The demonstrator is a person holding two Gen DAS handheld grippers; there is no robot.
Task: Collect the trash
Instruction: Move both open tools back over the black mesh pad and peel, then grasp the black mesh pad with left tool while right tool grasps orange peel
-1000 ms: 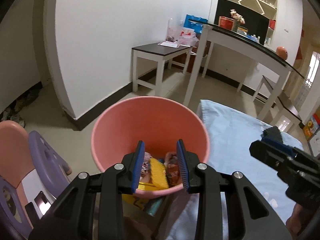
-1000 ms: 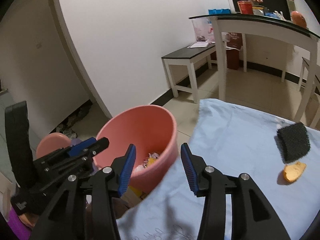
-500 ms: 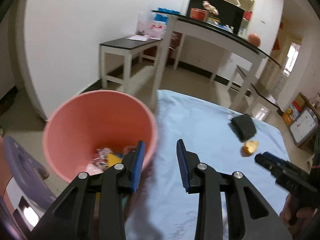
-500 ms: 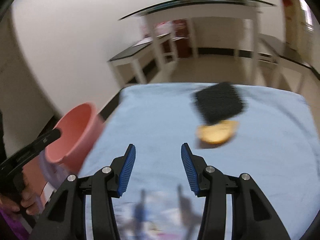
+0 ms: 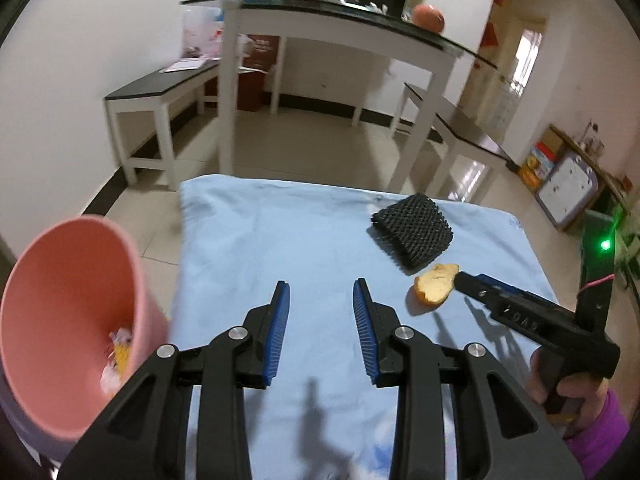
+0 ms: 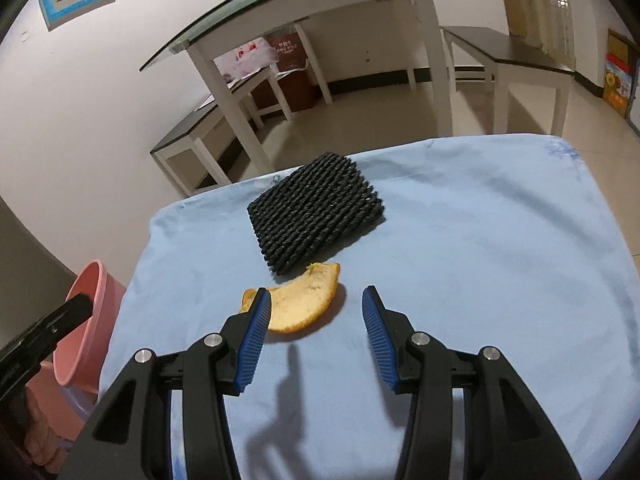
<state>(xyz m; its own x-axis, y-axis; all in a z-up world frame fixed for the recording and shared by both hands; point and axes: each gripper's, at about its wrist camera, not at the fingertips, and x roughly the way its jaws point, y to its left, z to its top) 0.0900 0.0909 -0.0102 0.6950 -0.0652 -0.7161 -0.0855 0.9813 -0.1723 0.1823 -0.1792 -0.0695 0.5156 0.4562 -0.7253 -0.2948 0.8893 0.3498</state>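
Note:
An orange peel (image 6: 299,299) lies on the blue cloth (image 6: 480,264), just in front of a black foam net (image 6: 314,210). My right gripper (image 6: 316,306) is open, its fingers to either side of the peel and slightly short of it, holding nothing. In the left wrist view the peel (image 5: 436,282) and the net (image 5: 412,234) lie to the right, with the right gripper's tip touching close to the peel. My left gripper (image 5: 320,304) is open and empty above the cloth (image 5: 280,240). The pink bin (image 5: 68,312) with wrappers inside stands at the cloth's left edge.
The pink bin also shows at the lower left of the right wrist view (image 6: 90,320). A glass-topped white table (image 5: 340,32) and dark-topped benches (image 5: 160,92) stand on the tiled floor beyond the cloth. Boxes (image 5: 560,176) lean against the right wall.
Both grippers swung right, away from the pink bin and over the cloth. The right gripper came up to the orange peel and opened wider. The left stayed open and empty.

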